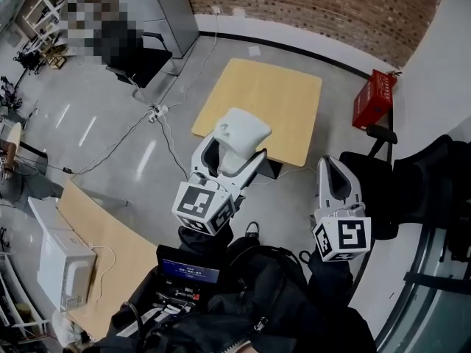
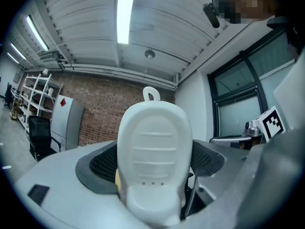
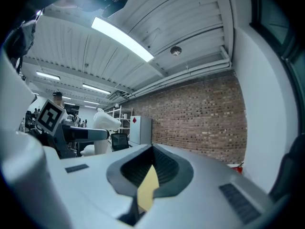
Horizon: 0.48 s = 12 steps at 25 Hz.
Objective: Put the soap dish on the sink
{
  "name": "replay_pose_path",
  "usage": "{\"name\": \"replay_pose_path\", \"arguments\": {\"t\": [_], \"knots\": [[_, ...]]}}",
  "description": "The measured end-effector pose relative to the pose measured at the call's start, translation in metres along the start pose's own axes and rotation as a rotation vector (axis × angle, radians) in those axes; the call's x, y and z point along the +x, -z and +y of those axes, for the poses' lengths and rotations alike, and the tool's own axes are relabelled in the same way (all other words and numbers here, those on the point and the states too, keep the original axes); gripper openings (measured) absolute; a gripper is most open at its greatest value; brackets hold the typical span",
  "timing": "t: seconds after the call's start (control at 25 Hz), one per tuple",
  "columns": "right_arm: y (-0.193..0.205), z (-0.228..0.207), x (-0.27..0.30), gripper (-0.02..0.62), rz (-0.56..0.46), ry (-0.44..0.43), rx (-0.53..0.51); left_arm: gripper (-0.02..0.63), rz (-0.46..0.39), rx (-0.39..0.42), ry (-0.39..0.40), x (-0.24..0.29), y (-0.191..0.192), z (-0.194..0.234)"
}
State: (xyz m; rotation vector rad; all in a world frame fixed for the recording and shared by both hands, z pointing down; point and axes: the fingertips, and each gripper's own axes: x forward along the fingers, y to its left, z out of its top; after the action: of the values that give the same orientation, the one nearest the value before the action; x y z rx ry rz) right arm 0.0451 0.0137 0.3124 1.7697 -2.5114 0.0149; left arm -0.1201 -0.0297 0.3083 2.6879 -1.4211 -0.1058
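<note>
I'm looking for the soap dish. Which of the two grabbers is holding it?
The left gripper: a white soap dish is clamped between its wide-set jaws. The right gripper has its jaws together and holds nothing.

We stand in a lab-like workroom: brick wall [image 1: 316,6], open shelving [image 2: 34,98], wooden bench [image 1: 257,101], cables [image 1: 118,145] trailing across polished floor [image 1: 81,101].

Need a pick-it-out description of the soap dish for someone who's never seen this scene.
In the head view, find the light wooden table on the grey floor. Over its near edge the left gripper is shut on the soap dish, a smooth white rounded shell. The right gripper beside it holds nothing.
</note>
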Motion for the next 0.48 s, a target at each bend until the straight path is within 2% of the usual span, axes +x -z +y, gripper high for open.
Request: {"name": "replay_pose_path", "arguments": {"t": [0.48], "knots": [[0.009,-0.002,0.066,0.005,0.057,0.023,-0.012,0.436,0.033,-0.044,0.032,0.049,0.011,0.051]]}}
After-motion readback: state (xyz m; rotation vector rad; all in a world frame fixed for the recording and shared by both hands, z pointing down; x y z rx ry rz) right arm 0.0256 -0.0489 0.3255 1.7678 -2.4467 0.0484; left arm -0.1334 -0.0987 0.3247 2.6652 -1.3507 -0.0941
